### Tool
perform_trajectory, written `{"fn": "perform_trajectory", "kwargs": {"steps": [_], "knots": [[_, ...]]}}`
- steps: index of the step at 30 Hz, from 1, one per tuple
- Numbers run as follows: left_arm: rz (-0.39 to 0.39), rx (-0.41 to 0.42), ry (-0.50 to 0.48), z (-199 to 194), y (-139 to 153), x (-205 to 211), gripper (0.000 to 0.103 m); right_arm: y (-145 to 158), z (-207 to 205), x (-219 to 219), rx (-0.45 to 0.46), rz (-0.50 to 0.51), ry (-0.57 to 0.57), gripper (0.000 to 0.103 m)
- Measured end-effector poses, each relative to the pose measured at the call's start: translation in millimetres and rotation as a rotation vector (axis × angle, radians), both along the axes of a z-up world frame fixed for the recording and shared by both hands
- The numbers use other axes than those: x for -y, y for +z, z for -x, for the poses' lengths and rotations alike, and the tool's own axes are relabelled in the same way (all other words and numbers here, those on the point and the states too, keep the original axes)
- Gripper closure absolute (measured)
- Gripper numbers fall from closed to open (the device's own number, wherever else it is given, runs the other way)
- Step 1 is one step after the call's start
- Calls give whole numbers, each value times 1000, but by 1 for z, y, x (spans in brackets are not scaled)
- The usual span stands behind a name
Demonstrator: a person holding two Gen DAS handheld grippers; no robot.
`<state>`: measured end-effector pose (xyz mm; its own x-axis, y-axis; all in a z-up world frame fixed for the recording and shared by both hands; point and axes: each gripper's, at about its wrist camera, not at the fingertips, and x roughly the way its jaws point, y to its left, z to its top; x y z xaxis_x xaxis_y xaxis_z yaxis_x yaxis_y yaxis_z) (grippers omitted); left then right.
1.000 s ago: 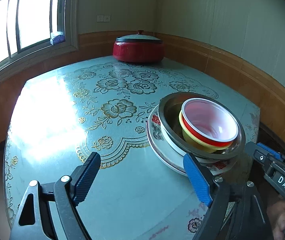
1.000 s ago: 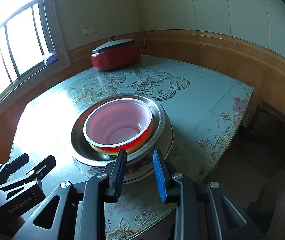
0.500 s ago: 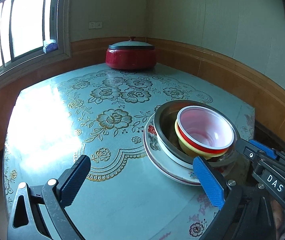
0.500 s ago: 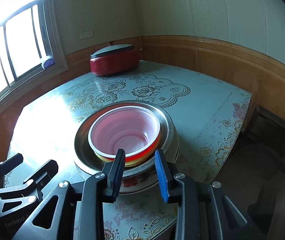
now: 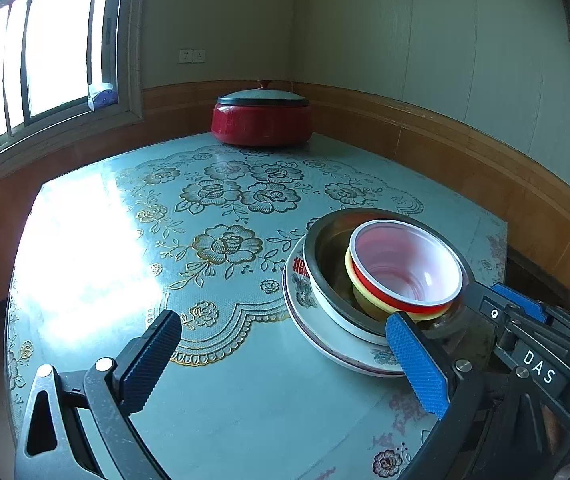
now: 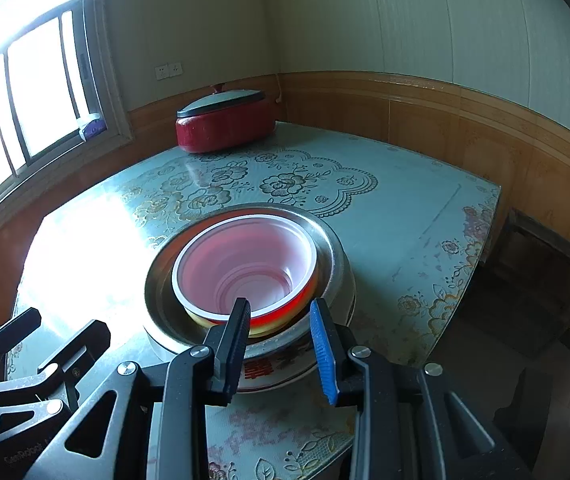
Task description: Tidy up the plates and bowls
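Observation:
A stack stands near the table's front right edge: a white plate (image 5: 325,340) with red lettering at the bottom, a steel bowl (image 5: 321,248) on it, then a yellow bowl (image 5: 351,272) and a red bowl with a white inside (image 5: 405,268) on top. The stack also shows in the right wrist view, with the red bowl (image 6: 245,264) topmost in the steel bowl (image 6: 329,248). My left gripper (image 5: 285,344) is wide open and empty, left of the stack. My right gripper (image 6: 281,320) is partly open and empty, just in front of the stack.
A red pot with a dark lid (image 5: 261,118) sits at the table's far corner by the walls. The table (image 5: 165,240) has a floral blue cloth. A window (image 5: 25,60) is on the left. The floor drops off to the right (image 6: 525,280).
Both grippers have drawn back and risen a little from the stack. The right gripper's jaws stand slightly wider. The stack has not moved.

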<state>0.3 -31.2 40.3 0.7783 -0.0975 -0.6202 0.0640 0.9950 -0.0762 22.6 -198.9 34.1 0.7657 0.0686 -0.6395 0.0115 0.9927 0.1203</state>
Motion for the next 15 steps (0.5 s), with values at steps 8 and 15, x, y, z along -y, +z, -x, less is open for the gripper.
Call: {"fn": "perform_trajectory", "kwargs": {"steps": [8,15], "knots": [[-17,15,20,3,1,1,0,-1,0,1,-2,3,12,72],[-38,20,37,3,-1,2,0,-3,-2,3,-10,1,21,72]]}}
